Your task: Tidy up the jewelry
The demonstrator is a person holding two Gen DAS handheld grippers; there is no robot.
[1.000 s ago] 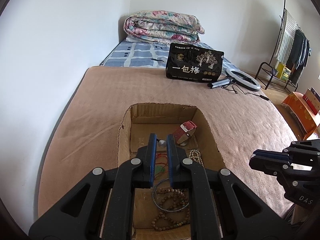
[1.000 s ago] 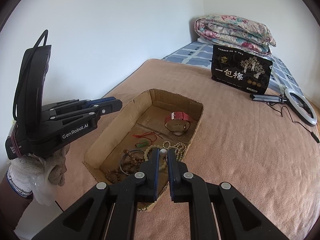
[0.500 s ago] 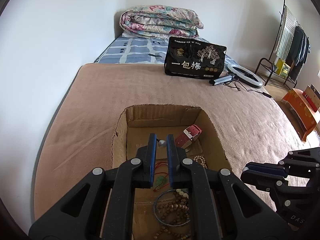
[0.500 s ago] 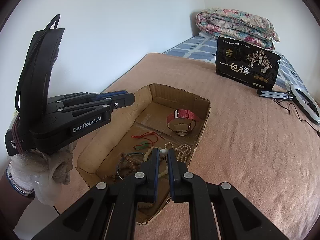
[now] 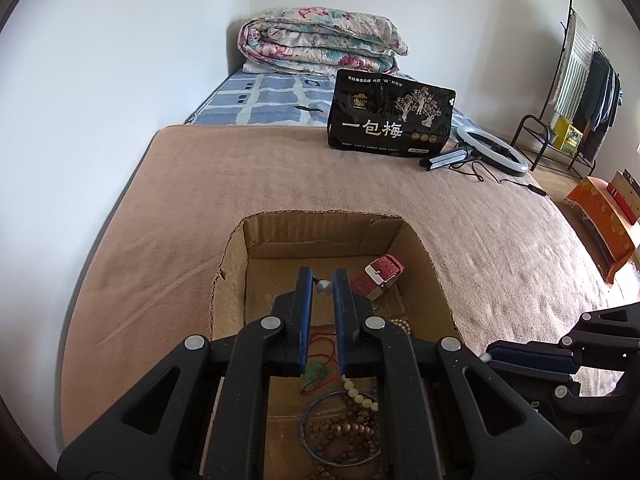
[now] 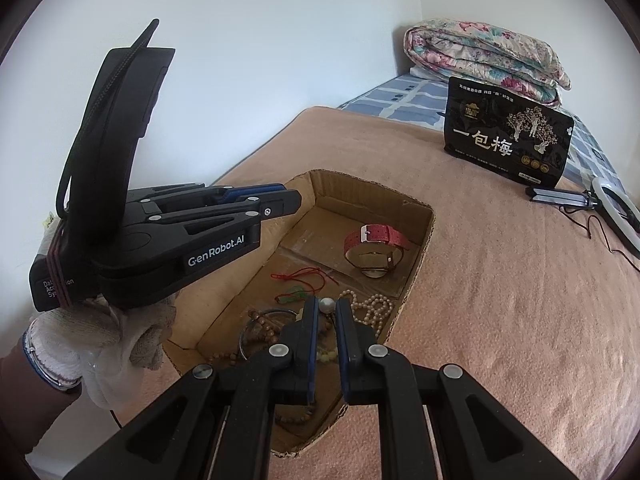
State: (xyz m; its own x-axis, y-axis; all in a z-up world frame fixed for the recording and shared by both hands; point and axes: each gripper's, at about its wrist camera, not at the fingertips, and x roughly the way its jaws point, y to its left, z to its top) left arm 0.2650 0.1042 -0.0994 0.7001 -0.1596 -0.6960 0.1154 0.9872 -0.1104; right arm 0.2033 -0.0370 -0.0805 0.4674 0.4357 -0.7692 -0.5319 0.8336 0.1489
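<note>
An open cardboard box (image 5: 320, 236) (image 6: 360, 188) is sunk into the tan blanket. It holds a red-strap watch (image 5: 380, 276) (image 6: 376, 240), a red cord with a green pendant (image 5: 316, 372) (image 6: 304, 280), a pearl string (image 6: 372, 308), brown wooden beads (image 5: 344, 432) (image 6: 260, 328) and a thin bangle (image 5: 304, 420). My left gripper (image 5: 323, 276) (image 6: 294, 202) hovers over the box's left side, shut on a small pearl bead (image 5: 323, 287). My right gripper (image 6: 327, 304) (image 5: 490, 354) hangs over the box's near right rim, shut on another pearl bead (image 6: 326, 305).
A black printed packet (image 5: 390, 118) stands far back on the blanket, with a ring light and its folded stand (image 5: 490, 148) beside it. A folded floral quilt (image 5: 320, 46) lies behind. A white wall runs along the left; a clothes rack (image 5: 580, 92) stands at right.
Both grippers have sunk a little closer to the box, which looks nearer in the right wrist view. Each keeps its pearl bead pinched; the jaws have not changed.
</note>
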